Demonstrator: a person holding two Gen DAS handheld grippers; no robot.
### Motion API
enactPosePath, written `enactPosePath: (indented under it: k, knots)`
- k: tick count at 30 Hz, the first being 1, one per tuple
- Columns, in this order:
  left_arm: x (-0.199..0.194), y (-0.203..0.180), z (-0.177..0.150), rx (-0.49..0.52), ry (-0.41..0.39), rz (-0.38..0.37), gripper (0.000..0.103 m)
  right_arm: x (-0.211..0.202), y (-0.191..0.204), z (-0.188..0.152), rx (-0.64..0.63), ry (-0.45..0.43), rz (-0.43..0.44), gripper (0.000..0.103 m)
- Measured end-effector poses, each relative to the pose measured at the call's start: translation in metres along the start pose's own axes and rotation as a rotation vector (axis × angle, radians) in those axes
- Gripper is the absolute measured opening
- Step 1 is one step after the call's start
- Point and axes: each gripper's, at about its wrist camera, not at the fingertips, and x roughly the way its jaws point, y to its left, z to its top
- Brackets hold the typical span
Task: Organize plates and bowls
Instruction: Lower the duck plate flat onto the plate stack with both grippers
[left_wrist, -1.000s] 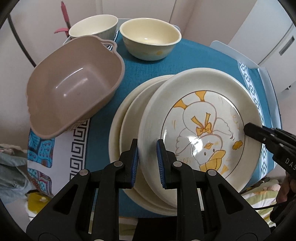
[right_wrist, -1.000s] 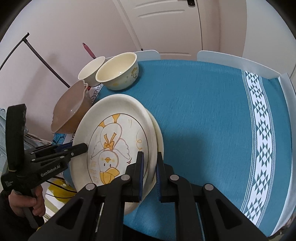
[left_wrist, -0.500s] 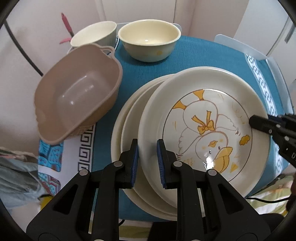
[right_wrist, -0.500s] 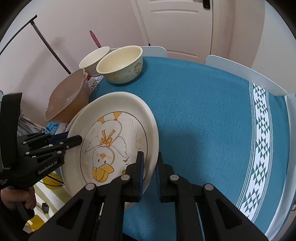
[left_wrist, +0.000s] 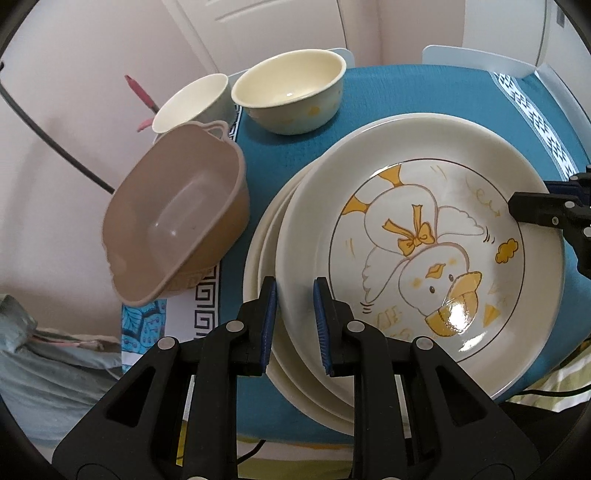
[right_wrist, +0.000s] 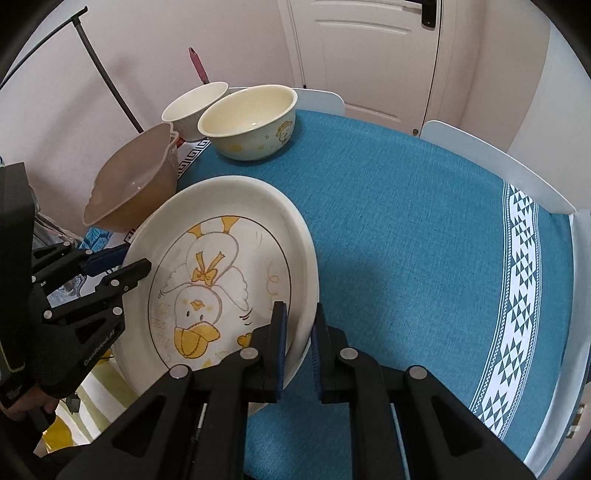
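Note:
A cream plate with a yellow duck drawing (left_wrist: 424, 236) (right_wrist: 221, 280) lies tilted on top of a stack of plain cream plates (left_wrist: 258, 266) at the near edge of the blue-clothed table (right_wrist: 406, 221). My left gripper (left_wrist: 294, 295) (right_wrist: 129, 258) is shut on the duck plate's near-left rim. My right gripper (right_wrist: 299, 314) (left_wrist: 532, 199) is shut on the opposite rim. A cream bowl (left_wrist: 291, 96) (right_wrist: 247, 122) and a smaller white bowl (left_wrist: 192, 101) (right_wrist: 195, 103) stand upright at the far left of the table.
A brown plastic basin (left_wrist: 173, 229) (right_wrist: 129, 188) tilts over the table's left edge beside the plates. White chair backs (right_wrist: 498, 162) ring the far side. A pink-handled tool (right_wrist: 199, 66) and a black rod (right_wrist: 107, 81) stand by the wall. Bedding lies below left.
Both grippers keep their hold on the duck plate while rolling. In the right wrist view the plate swung left and the lower plate under its right edge is hidden now.

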Motion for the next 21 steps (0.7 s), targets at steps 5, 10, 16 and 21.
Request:
enactPosePath:
  k: [5, 10, 16, 21]
  knots:
    - [-0.002, -0.008, -0.002, 0.027, -0.001, 0.028, 0.018, -0.001, 0.003, -0.001, -0.019, 0.000, -0.020, 0.011]
    - [-0.004, -0.014, -0.005, 0.058, -0.006, 0.060, 0.018, 0.000, 0.004, 0.000, -0.036, -0.001, -0.035, 0.011]
    - [-0.007, -0.021, -0.010, 0.101, -0.012, 0.116, 0.018, 0.005, 0.006, 0.000, -0.050, 0.012, -0.041, 0.011]
    - [-0.008, -0.019, -0.010, 0.101, -0.014, 0.122, 0.018, 0.004, 0.008, 0.002, -0.066, 0.010, -0.056, 0.011]
